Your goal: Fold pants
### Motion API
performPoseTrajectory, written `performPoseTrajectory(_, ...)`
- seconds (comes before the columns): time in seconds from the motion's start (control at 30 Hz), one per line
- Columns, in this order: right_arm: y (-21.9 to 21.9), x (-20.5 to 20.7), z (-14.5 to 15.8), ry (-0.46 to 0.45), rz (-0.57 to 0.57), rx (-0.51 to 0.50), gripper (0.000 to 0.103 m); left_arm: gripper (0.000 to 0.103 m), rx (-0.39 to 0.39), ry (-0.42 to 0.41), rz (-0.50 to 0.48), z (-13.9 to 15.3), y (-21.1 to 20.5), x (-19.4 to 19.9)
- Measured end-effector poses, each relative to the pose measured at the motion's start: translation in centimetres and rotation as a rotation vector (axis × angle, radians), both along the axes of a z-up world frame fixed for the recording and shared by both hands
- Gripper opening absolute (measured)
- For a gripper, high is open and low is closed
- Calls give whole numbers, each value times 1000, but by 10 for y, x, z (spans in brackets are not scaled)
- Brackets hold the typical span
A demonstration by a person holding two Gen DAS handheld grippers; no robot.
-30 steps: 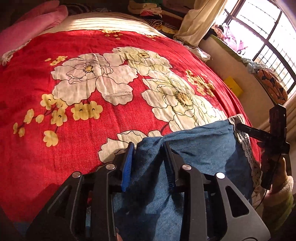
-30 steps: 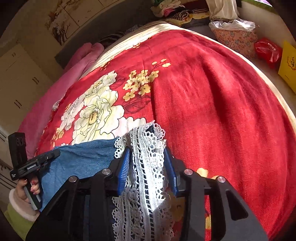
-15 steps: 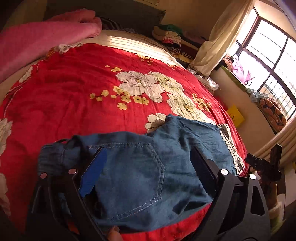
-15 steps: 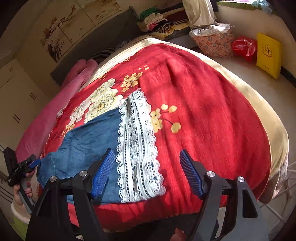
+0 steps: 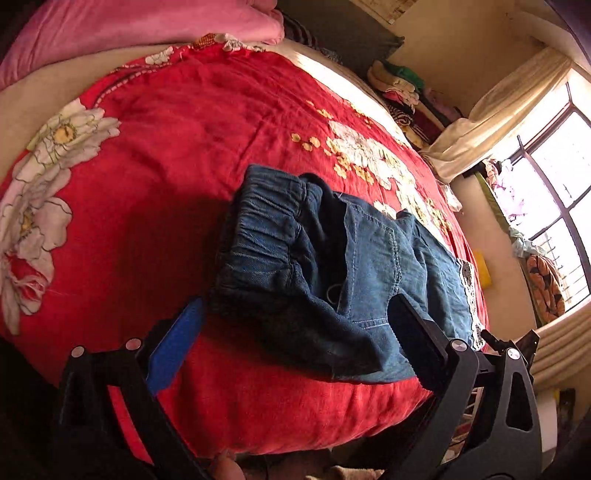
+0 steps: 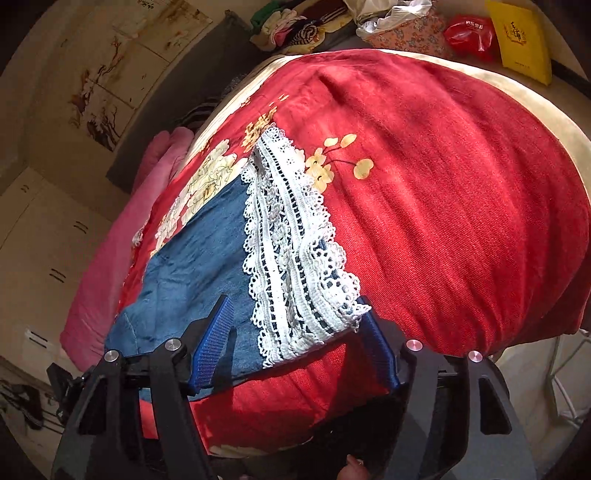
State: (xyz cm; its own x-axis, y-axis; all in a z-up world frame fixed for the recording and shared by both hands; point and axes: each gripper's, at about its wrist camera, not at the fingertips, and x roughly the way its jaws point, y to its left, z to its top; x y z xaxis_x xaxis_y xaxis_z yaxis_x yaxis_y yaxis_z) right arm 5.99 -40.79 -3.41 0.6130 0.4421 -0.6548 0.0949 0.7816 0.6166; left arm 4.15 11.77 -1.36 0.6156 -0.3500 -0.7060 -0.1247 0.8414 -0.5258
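Blue denim pants [image 5: 332, 266] with an elastic waistband [image 5: 266, 218] lie flat near the front edge of the red flowered bed cover [image 5: 184, 122]. Their white lace hem [image 6: 295, 251] shows in the right wrist view, next to the blue leg cloth [image 6: 199, 254]. My left gripper [image 5: 291, 339] is open and empty, its jaws wide apart just before the waist end. My right gripper [image 6: 295, 339] is open and empty, its jaws on either side of the lace hem's near corner, not closed on it.
A pink quilt [image 5: 129, 26] lies along the head of the bed. Stacked clothes [image 5: 406, 88] and a curtain [image 5: 498, 110] stand by the window. A yellow bag [image 6: 521, 37] and red bag [image 6: 469, 33] lie on the floor past the bed's far side.
Both grippers let go of the pants, opened wide and pulled back toward the bed's front edge. The pants now lie laid out on the cover.
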Motion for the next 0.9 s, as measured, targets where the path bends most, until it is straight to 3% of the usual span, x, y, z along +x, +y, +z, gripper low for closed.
performPoseTrajectory(0.07,1,0,-3,6,-5,7,49,91,-17,21,4,-9,-7,7)
performPoseTrajectory(0.13,4,1,-5,15,10,15,35,66,33,44,39,-13,-14,12)
performPoseTrajectory(0.17,6,1,-5,15,17,-5,34,42,70,43,56,-12,-15,14)
performPoseTrajectory(0.2,9,0,-2,8,21,-36,31,27,89,28,69,-11,-13,13)
performPoseTrajectory(0.3,7,-3,7,-19,12,-45,29,16,51,21,69,-6,-2,7)
performPoseTrajectory(0.43,4,-6,10,-18,7,-106,29,18,109,4,59,-6,1,-1)
performPoseTrajectory(0.53,5,-6,-6,12,6,-78,29,24,84,12,77,-20,5,0)
performPoseTrajectory(0.57,5,-7,-6,6,6,-74,30,33,104,5,84,-20,5,0)
performPoseTrajectory(0.6,4,-7,-5,1,6,-68,31,49,137,11,96,-20,4,0)
performPoseTrajectory(0.73,-1,-11,3,-5,-2,-57,39,53,95,12,110,-14,14,-7)
performPoseTrajectory(0.83,-5,-21,12,-25,-9,-60,49,64,154,-20,123,6,14,-20)
performPoseTrajectory(0.9,-7,-26,17,-36,-8,-69,51,70,187,-56,128,24,14,-27)
